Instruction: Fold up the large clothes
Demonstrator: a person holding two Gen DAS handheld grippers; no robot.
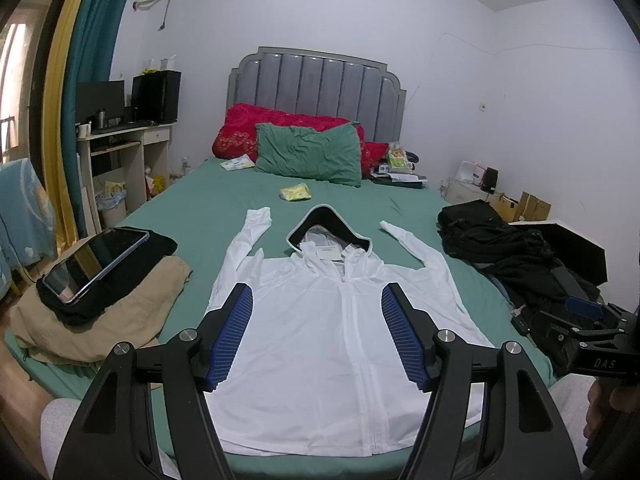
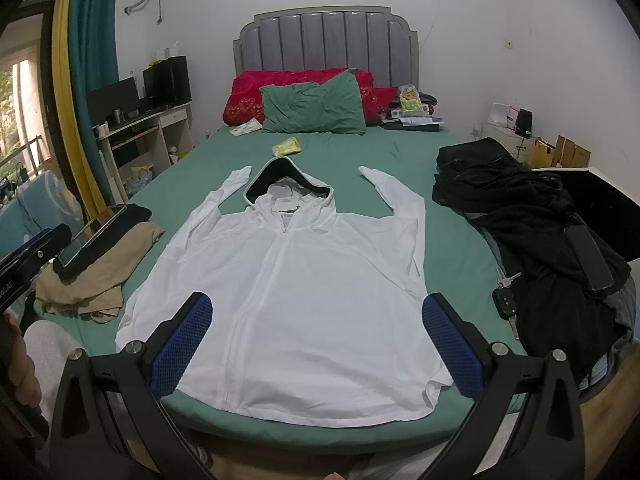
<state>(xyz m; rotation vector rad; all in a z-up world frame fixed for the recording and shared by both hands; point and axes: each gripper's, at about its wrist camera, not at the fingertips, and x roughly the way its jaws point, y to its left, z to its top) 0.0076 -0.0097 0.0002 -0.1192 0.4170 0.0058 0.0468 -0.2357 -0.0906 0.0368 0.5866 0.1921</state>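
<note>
A white zip-up hooded jacket point(image 1: 320, 340) point(image 2: 304, 292) lies flat and face up on the green bed sheet point(image 1: 208, 204) point(image 2: 384, 152). Its hood points toward the headboard and both sleeves angle upward. My left gripper point(image 1: 318, 292) hovers open above the jacket's chest, with nothing between its blue pads. My right gripper point(image 2: 318, 304) is also open and empty, held above the jacket's lower half near the foot of the bed. In the left wrist view the right gripper point(image 1: 588, 312) shows at the right edge.
A tan garment with black cloth and a tablet point(image 1: 96, 264) point(image 2: 88, 240) lies left of the jacket. A black clothes pile point(image 1: 504, 248) point(image 2: 532, 224) with a phone point(image 2: 590, 258) and car keys point(image 2: 506, 300) lies right. Pillows point(image 1: 308, 154), a yellow packet point(image 1: 295, 193) and a desk point(image 1: 120, 148) lie beyond.
</note>
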